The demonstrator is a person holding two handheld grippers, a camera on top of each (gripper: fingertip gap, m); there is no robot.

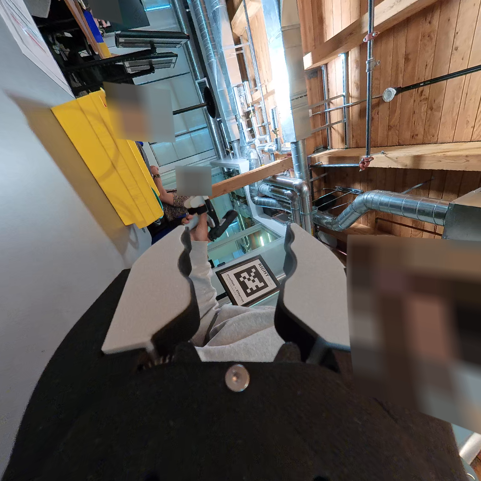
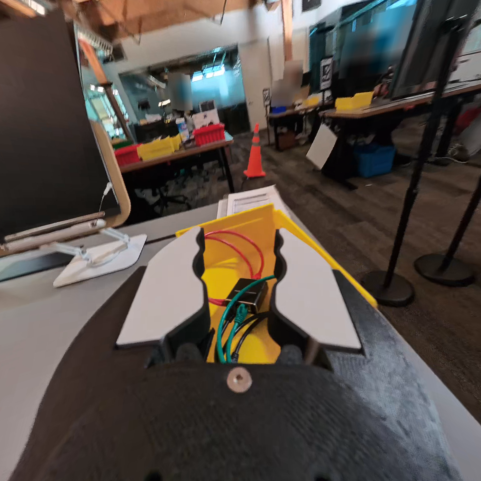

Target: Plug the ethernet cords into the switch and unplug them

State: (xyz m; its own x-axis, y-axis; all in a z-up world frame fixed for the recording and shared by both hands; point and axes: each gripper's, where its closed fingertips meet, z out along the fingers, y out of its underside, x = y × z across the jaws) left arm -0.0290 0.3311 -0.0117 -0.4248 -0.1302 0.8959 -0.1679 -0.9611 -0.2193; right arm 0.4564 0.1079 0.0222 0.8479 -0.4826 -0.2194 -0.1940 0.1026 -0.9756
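Note:
In the right wrist view a small black switch (image 2: 248, 295) lies inside a yellow bin (image 2: 244, 221) on the grey table. A green ethernet cord (image 2: 223, 335), a red cord (image 2: 242, 242) and a black cord (image 2: 247, 329) lie around the switch; the green plug sits at its front. My right gripper (image 2: 239, 236) is open and empty, held above the bin. My left gripper (image 1: 235, 231) is open and empty, tilted sideways and pointed up toward the ceiling. The yellow bin (image 1: 104, 156) shows at its left. The switch and cords are hidden in the left wrist view.
A monitor on a white stand (image 2: 101, 256) sits left of the bin. Papers (image 2: 250, 201) lie behind the bin. Black stanchion posts (image 2: 406, 234) stand on the carpet at right. A framed marker card (image 1: 247, 279) and a grey sleeve (image 1: 234, 328) show between the left fingers.

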